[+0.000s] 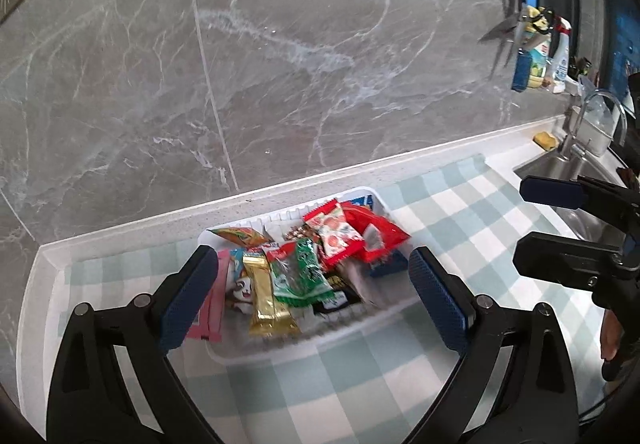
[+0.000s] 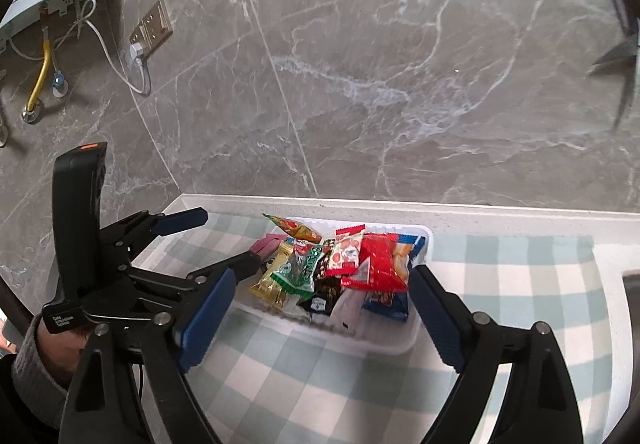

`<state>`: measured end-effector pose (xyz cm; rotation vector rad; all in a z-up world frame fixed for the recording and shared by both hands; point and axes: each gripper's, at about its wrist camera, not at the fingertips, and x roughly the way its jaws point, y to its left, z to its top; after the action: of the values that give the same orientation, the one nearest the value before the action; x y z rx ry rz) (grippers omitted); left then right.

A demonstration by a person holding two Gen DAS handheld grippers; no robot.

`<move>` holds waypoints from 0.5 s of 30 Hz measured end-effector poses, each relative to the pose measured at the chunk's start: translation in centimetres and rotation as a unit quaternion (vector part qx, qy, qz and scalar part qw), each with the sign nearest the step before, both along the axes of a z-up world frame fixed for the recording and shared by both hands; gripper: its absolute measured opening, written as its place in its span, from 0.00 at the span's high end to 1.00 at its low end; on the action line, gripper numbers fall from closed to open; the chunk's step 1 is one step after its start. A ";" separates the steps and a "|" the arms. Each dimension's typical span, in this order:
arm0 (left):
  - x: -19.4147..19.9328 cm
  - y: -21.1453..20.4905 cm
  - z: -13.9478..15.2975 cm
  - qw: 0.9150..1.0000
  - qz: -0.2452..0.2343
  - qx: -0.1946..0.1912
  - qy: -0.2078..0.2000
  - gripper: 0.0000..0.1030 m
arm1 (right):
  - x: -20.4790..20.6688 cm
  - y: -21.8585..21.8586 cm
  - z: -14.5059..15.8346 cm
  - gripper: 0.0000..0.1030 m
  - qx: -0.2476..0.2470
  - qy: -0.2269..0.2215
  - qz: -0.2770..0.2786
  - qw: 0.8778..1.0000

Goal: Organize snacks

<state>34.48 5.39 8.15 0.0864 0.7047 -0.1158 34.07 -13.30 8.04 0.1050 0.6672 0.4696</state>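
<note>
Snacks (image 1: 304,268) fill the white tray (image 1: 280,354); both grippers' fingers (image 1: 438,304) spread wide, holding nothing

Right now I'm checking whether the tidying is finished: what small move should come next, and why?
Probably draw both grippers back and stop. The snack packets all appear to lie inside the white tray on the checked cloth, with none loose on it. The left gripper and right gripper stand open and empty, short of the tray, so nothing seems left to pick.
</note>
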 end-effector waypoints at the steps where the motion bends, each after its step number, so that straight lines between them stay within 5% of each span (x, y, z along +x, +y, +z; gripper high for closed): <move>1: -0.5 -0.3 0.2 1.000 -0.002 0.001 -0.001 0.06 | -0.7 -0.1 0.2 0.12 -0.002 -0.003 -0.002 1.000; 15: -8.8 -3.4 1.6 1.000 -0.029 0.006 -0.004 0.06 | -8.0 -1.0 1.3 0.12 -0.018 -0.024 -0.018 0.999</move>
<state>25.67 2.03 9.79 0.1197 0.6962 -0.1673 26.06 -14.33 9.29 0.0709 0.6261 0.4247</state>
